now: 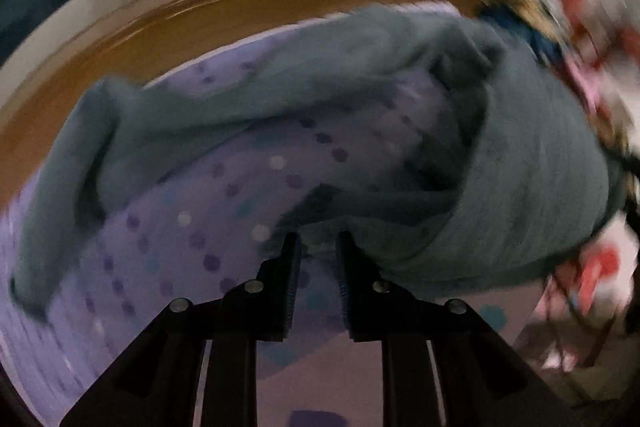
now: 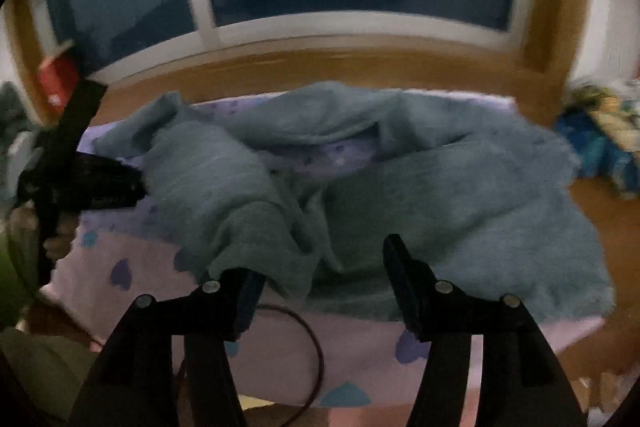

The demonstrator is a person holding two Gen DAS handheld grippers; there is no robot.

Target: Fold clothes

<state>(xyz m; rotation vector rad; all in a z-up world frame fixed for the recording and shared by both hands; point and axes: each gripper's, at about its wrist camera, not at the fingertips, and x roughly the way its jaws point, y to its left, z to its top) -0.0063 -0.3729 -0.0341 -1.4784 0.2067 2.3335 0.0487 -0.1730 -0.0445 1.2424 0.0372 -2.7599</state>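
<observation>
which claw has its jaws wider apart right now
The right claw: a broad gap between its jaws, nothing gripped, above the grey-blue garment. The left claw shows only a narrow slit.

The garment (image 2: 460,211) is a plain dusty blue-grey, fuzzy-looking. Under it the sheet (image 2: 132,259) is pale lilac, scattered with purple and teal hearts; through the left camera they blur into purple, teal and white dots. Both hand-held grippers are black. The floor (image 2: 592,211) is warm orange-brown wood.
</observation>
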